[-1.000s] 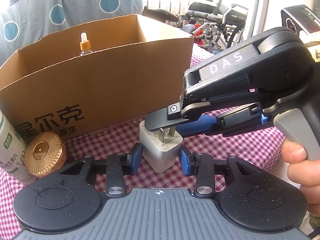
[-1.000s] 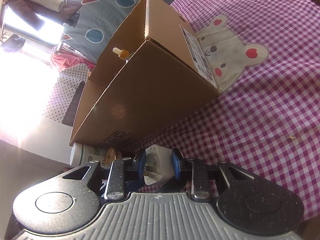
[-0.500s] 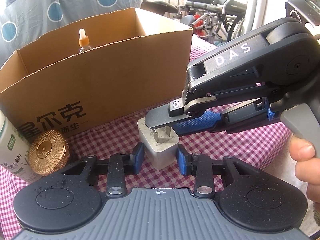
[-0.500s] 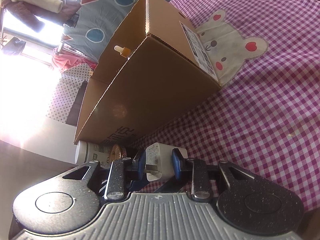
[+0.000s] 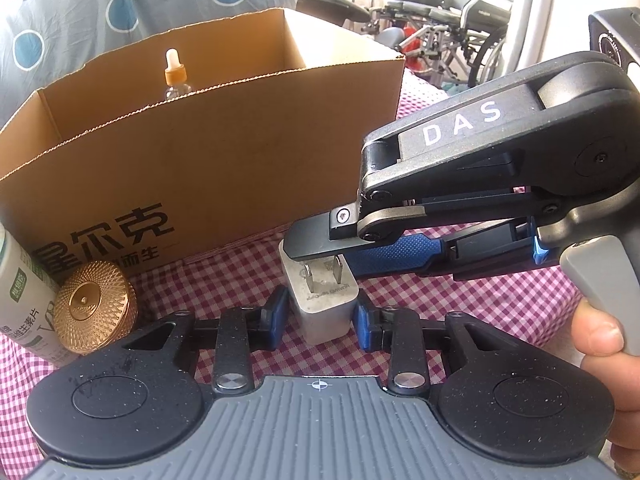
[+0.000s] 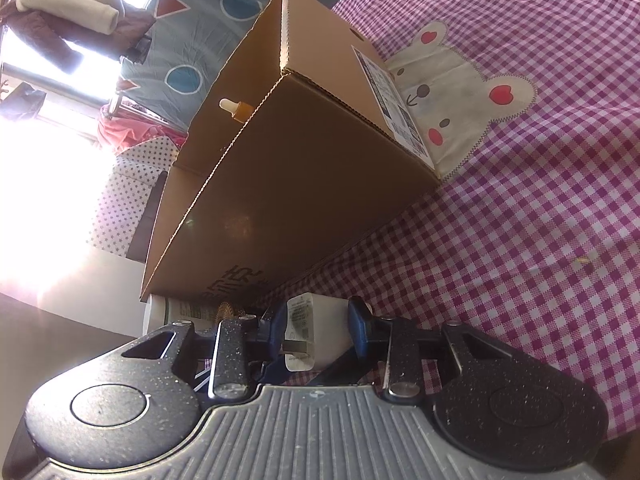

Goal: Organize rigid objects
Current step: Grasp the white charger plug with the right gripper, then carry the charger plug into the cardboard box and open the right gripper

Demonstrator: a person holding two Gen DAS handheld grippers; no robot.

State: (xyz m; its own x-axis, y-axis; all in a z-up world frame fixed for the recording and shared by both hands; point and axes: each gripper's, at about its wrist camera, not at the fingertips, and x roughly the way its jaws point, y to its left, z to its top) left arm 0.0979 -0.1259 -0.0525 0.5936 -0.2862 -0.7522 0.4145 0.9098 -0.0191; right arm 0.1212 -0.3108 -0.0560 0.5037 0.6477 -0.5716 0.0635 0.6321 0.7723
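A white plug adapter [image 5: 324,300] with two metal prongs is held just above the checked cloth in front of an open cardboard box [image 5: 208,160]. My left gripper [image 5: 320,316] has its blue pads on both sides of the adapter's lower end. My right gripper [image 5: 320,240] comes in from the right, turned on its side, and is shut on the adapter's upper end. In the right wrist view the adapter [image 6: 316,320] sits between that gripper's pads [image 6: 358,324]. A dropper bottle [image 5: 175,76] stands inside the box.
A gold round lid [image 5: 94,308] and a white-and-green bottle [image 5: 20,300] lie at the left by the box. The cloth [image 6: 520,220] has a bunny patch [image 6: 460,92] beyond the box. Wheelchairs [image 5: 440,20] stand behind the table.
Both grippers and the adapter have risen and shifted slightly toward the box. The adapter now stands more upright between the left pads.
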